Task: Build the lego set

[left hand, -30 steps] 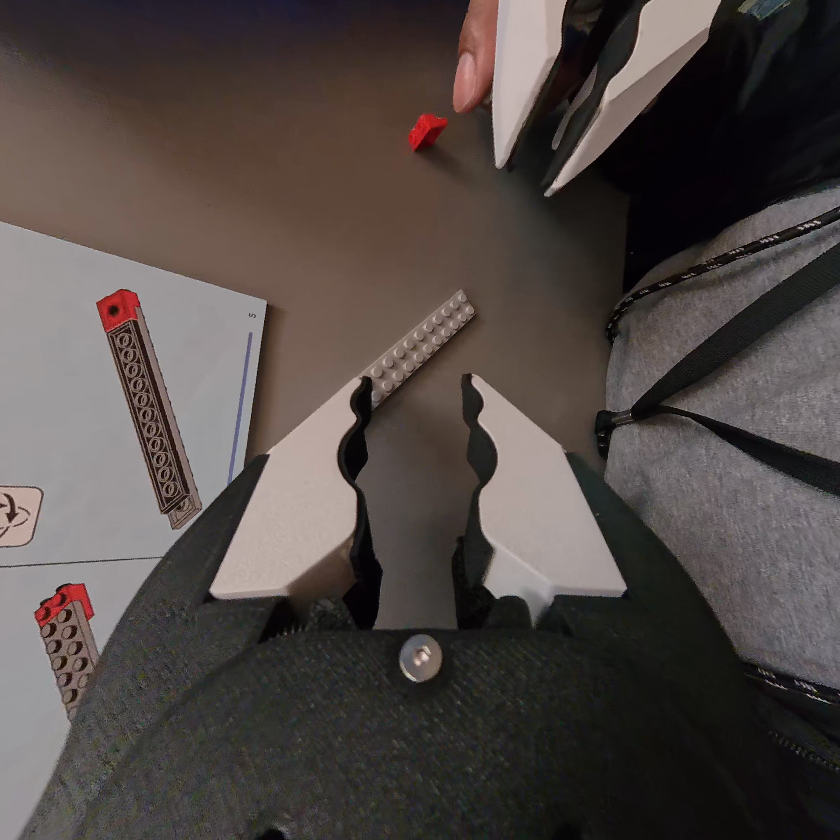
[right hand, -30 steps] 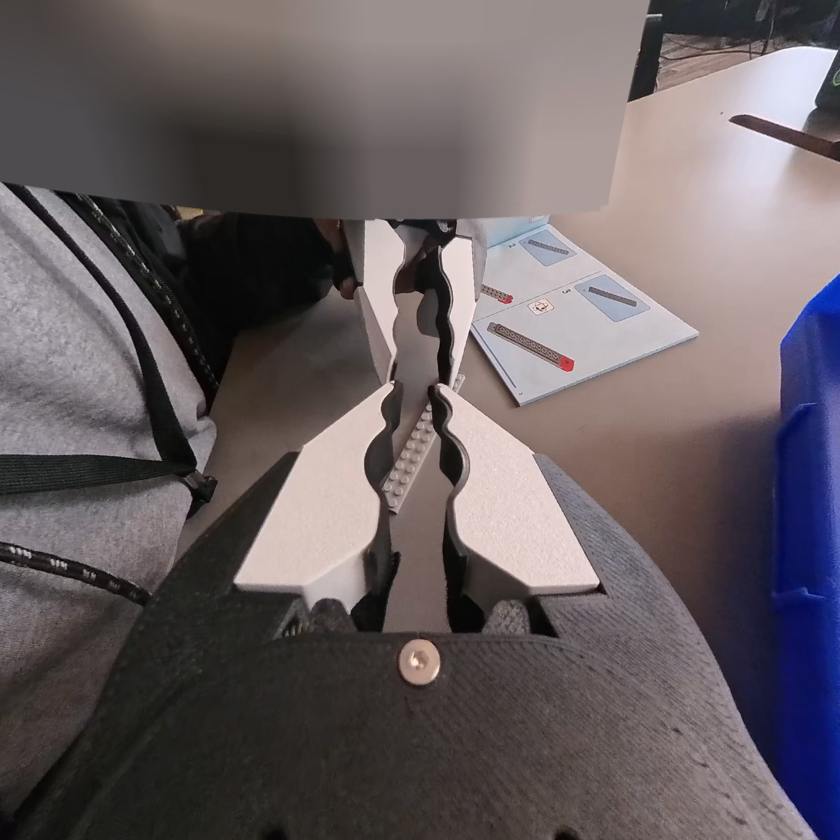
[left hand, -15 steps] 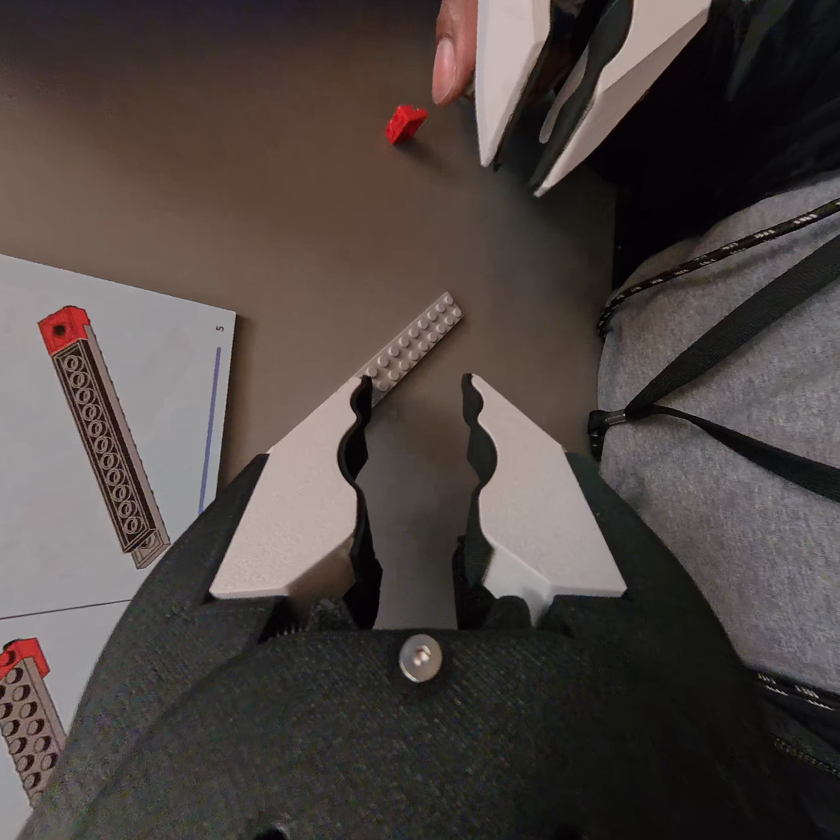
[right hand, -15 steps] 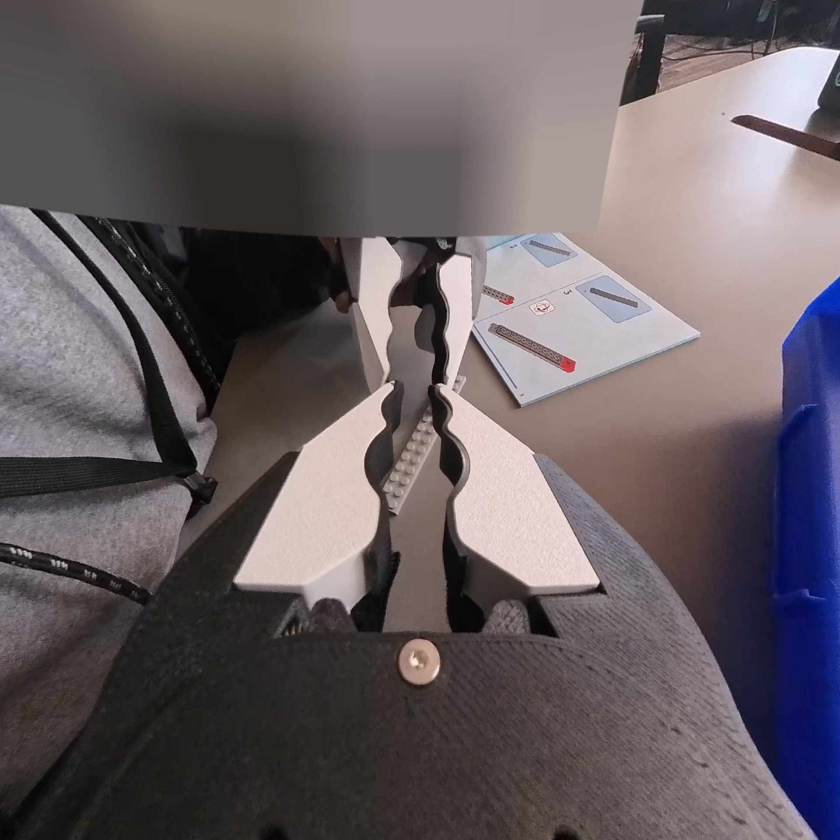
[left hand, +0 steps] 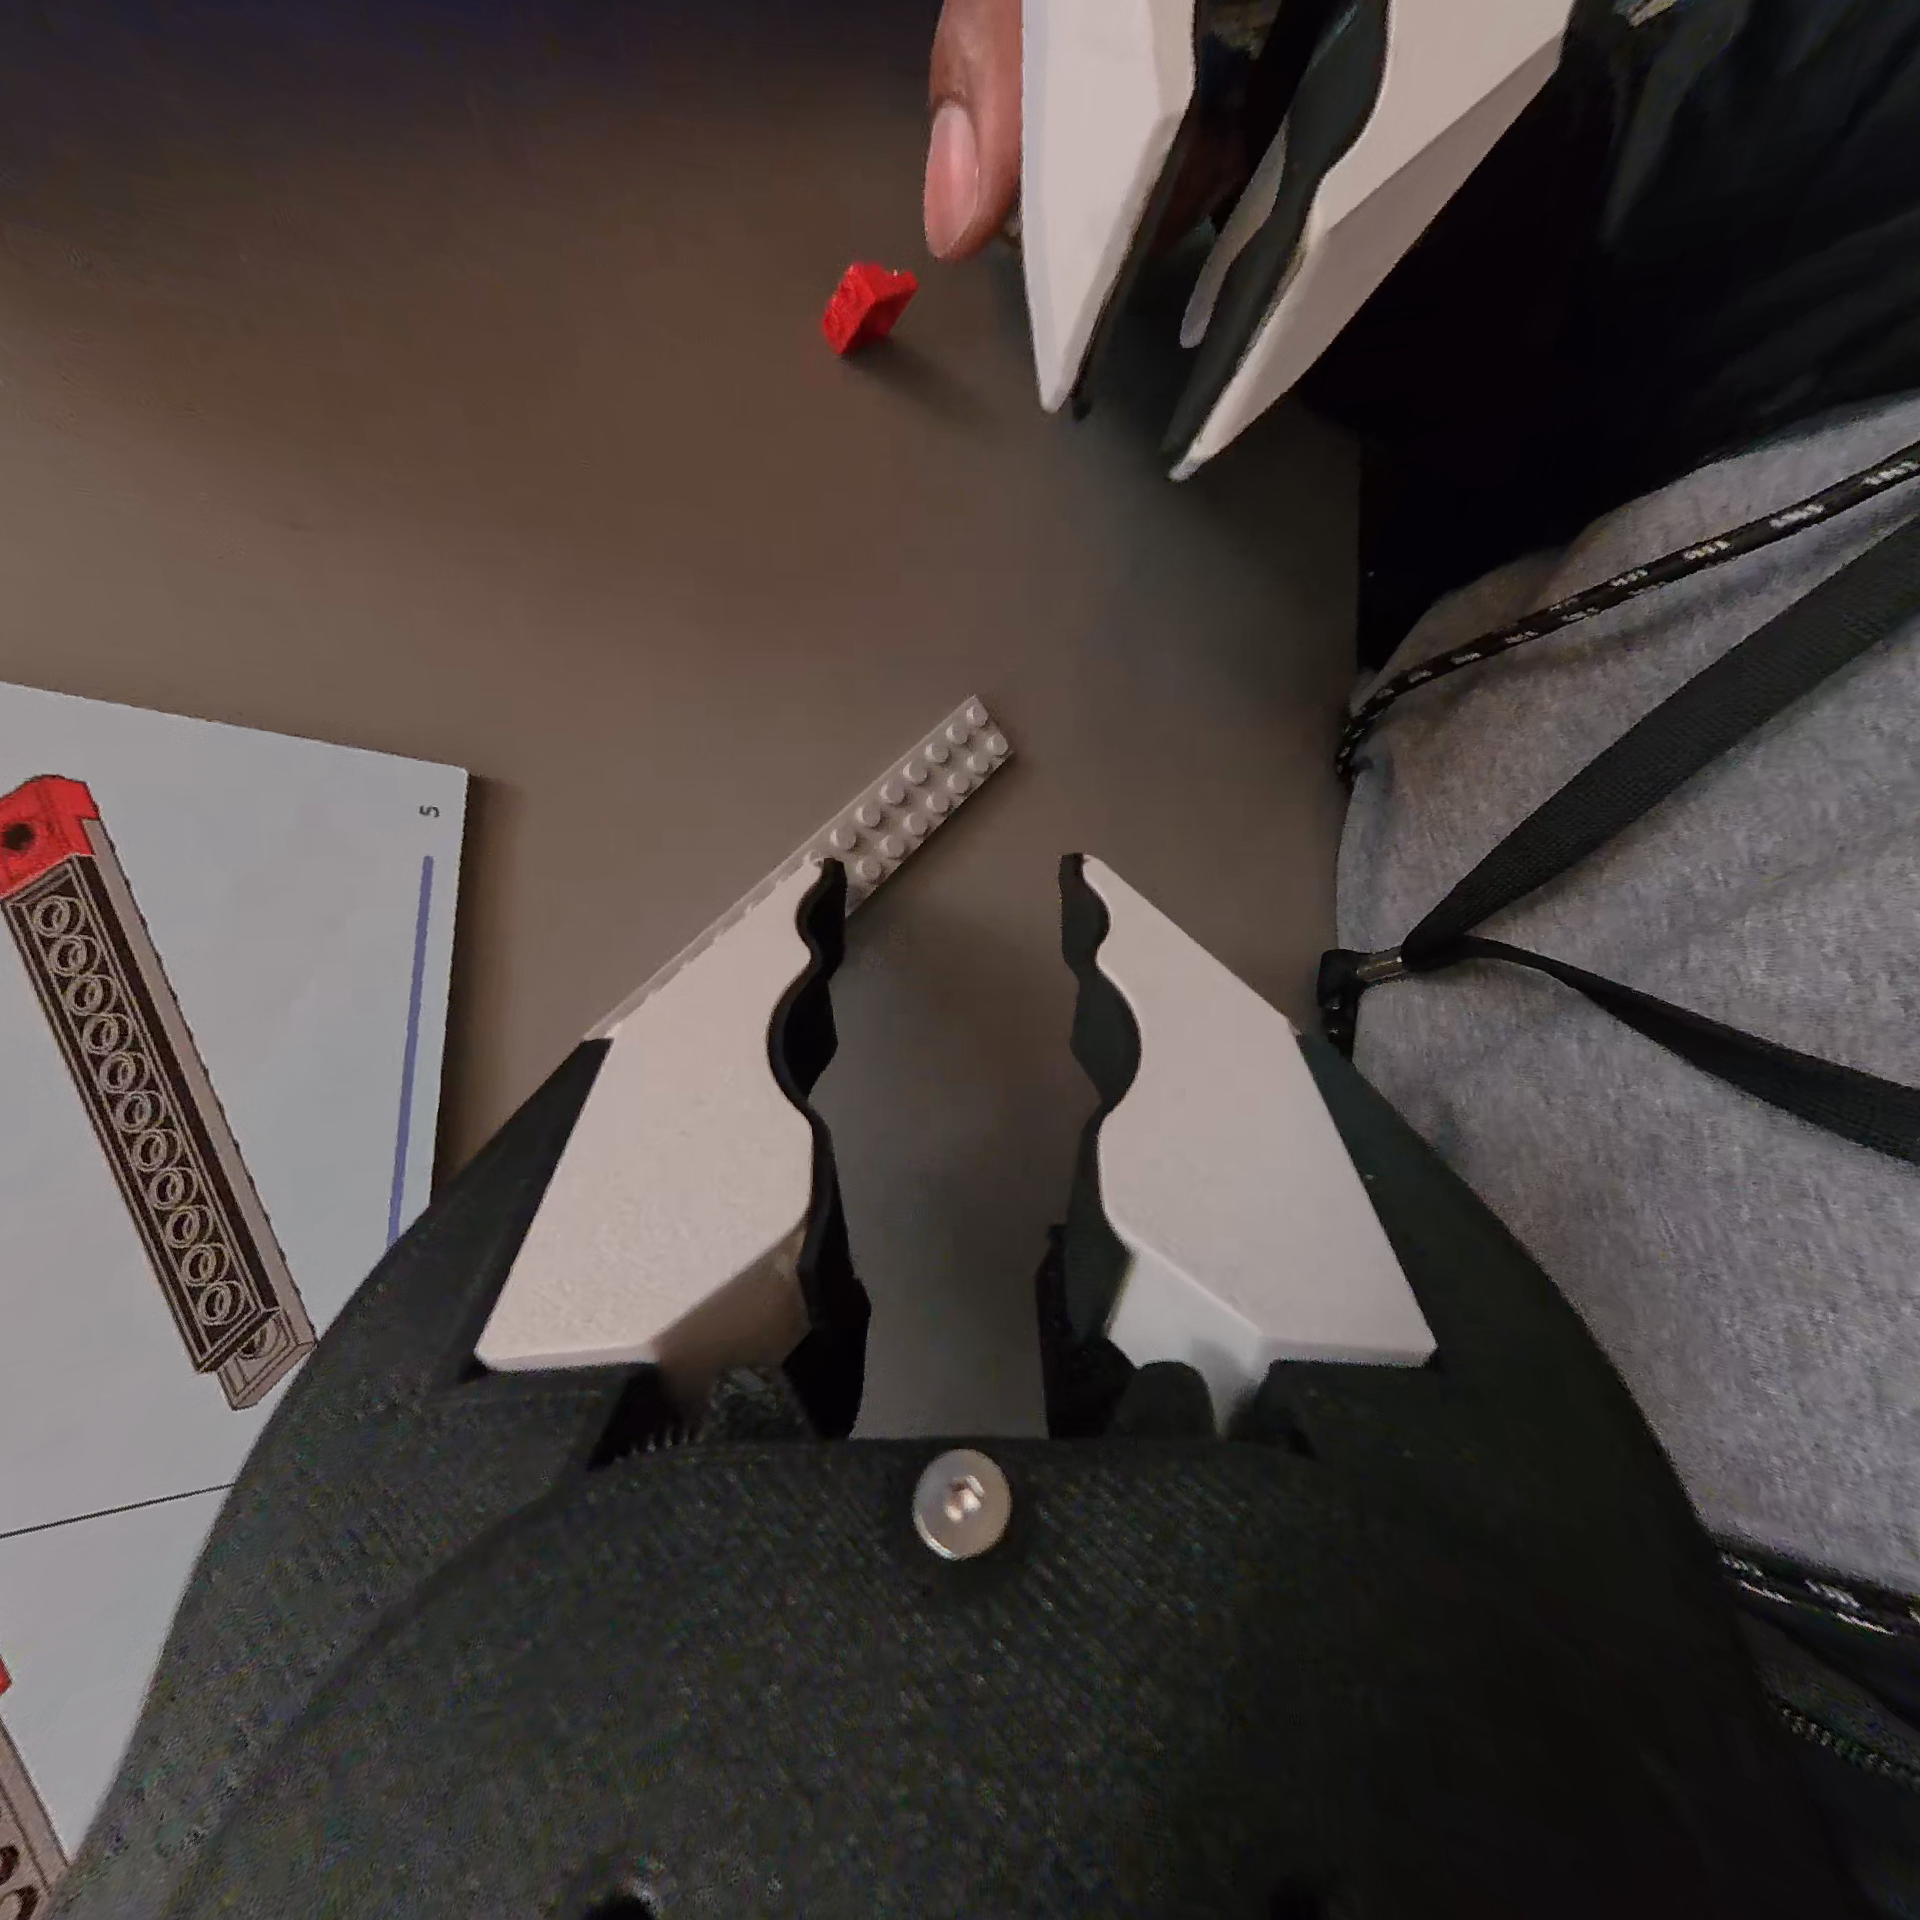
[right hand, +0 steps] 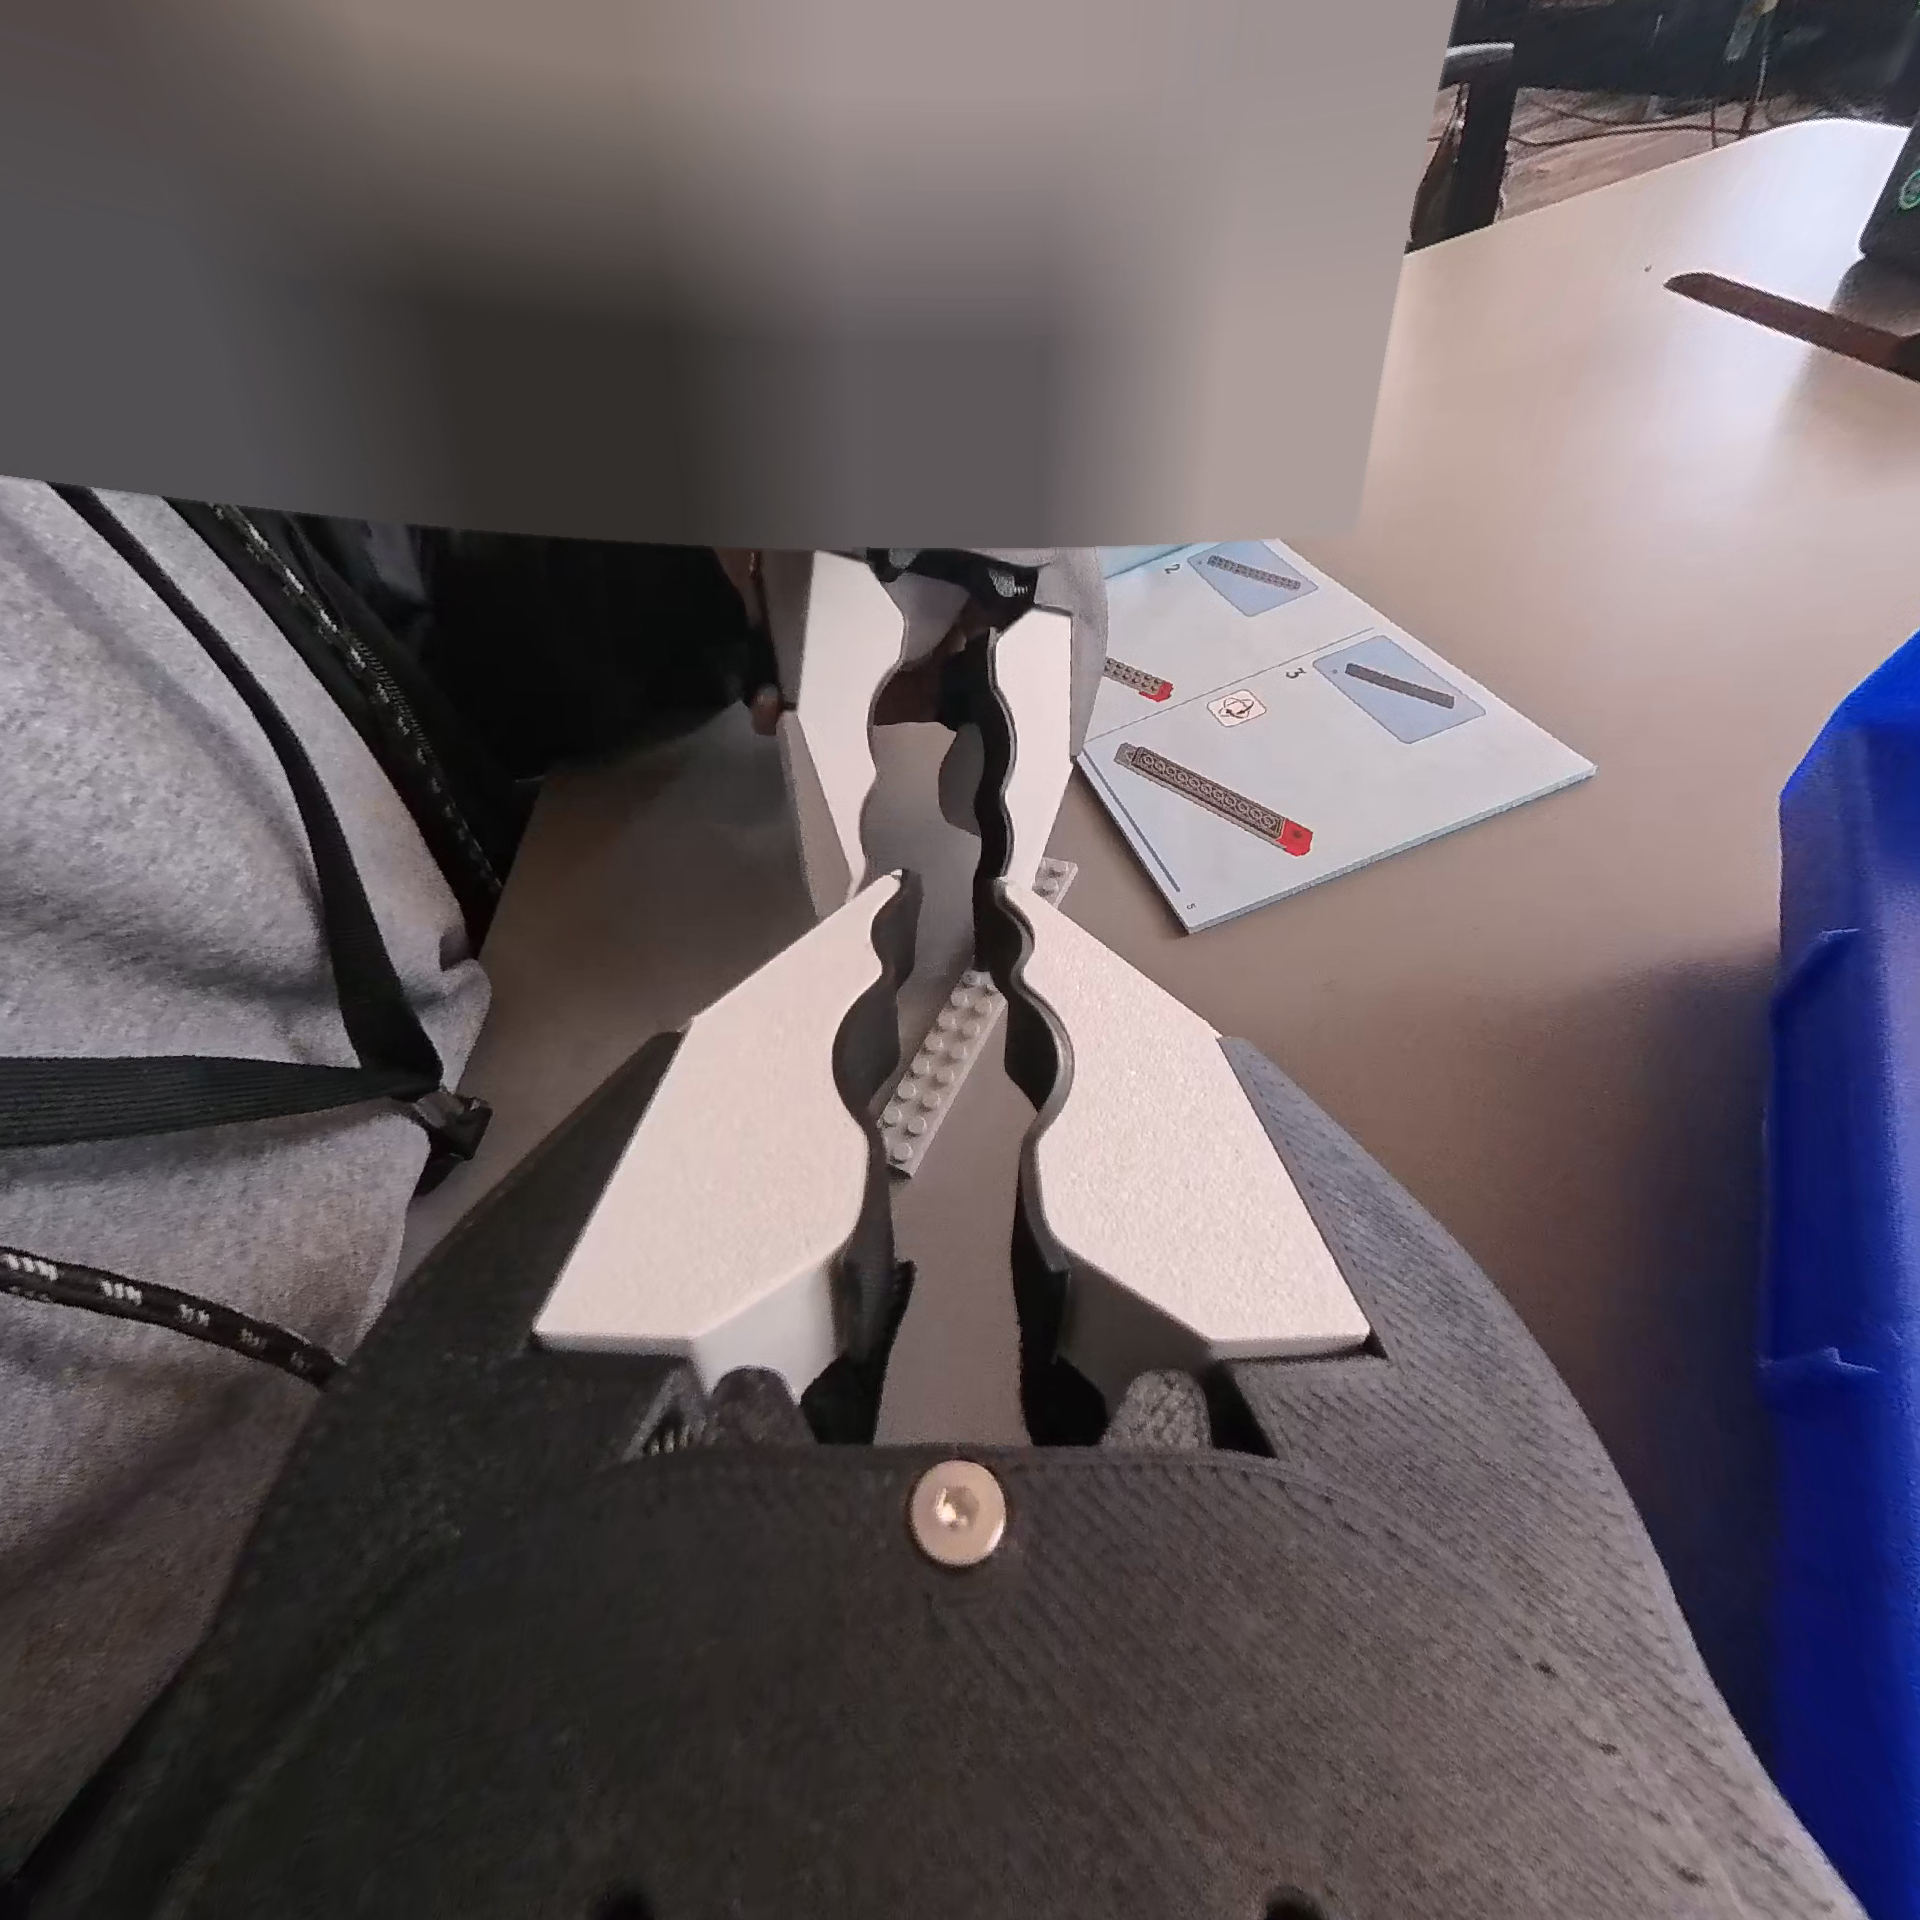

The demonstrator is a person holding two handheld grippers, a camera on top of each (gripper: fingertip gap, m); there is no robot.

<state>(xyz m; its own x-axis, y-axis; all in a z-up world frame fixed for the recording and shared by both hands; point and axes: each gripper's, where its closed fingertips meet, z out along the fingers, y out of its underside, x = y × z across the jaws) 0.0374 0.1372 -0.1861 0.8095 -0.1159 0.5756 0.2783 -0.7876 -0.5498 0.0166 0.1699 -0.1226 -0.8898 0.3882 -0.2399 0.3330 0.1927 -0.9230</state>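
you've barely begun: the grey plate [left hand: 925, 800] lies flat on the table [left hand: 520, 520], bare of other bricks. beyond the plate sits the loose red brick [left hand: 868, 307] (unattached). left gripper [left hand: 943, 873] and right gripper [right hand: 951, 883] both hover over it, jaws spread, holding nothing.

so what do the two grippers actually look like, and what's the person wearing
Both the left gripper and right gripper have pale grey wedge-shaped fingers with wavy black inner pads, on a textured black body with one silver screw. The person wears a grey top with black straps.
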